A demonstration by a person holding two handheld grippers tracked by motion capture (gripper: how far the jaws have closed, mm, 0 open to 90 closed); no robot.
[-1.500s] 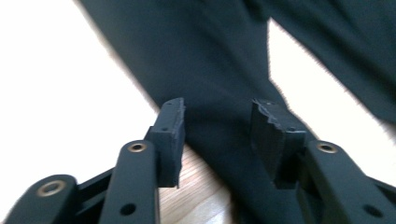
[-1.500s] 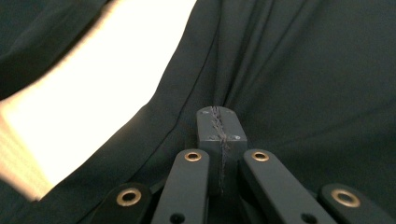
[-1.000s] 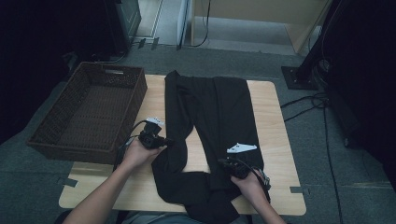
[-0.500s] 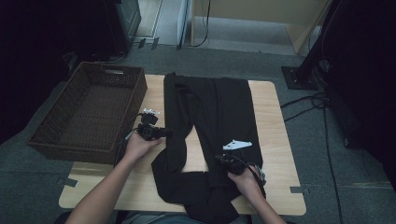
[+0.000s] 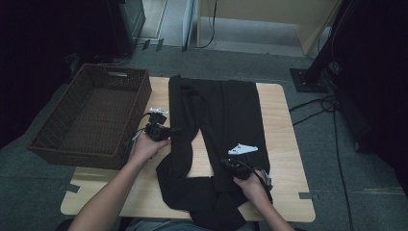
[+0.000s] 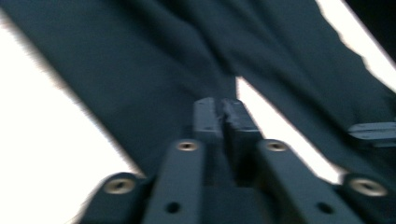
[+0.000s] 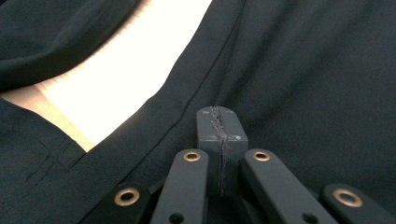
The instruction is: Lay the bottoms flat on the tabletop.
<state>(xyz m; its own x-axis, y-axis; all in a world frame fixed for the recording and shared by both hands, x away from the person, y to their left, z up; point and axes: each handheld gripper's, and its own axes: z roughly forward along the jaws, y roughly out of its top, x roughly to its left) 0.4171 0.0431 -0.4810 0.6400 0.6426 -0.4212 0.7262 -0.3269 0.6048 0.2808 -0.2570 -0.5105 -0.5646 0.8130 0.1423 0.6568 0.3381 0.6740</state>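
- High view: I see black trousers (image 5: pixel 219 144) spread along a pale wooden table (image 5: pixel 284 144), waist at the near edge, legs running to the far edge; the cloth is matte and limp, and the left leg is narrowed and creased.
- A dark woven basket (image 5: pixel 91 115), rectangular and with a slotted handle at its far end, sits at the table's left edge.
- My left gripper (image 5: pixel 166 131) lies at the left leg's outer edge; my right gripper (image 5: pixel 226 166) rests on the right leg near the waist, a grey three-cornered plate on top.
- Left gripper view: blurred. The jaws have just been opening a little; the pads stand nearly together, and whether cloth sits between them I cannot tell. The two legs part ahead, bright table in the gap.
- Right gripper view: sharp. The jaws are clenched tight together with a thread of dark fabric in the seam. It shows a stitched hem and fine weave that the high view lacks.
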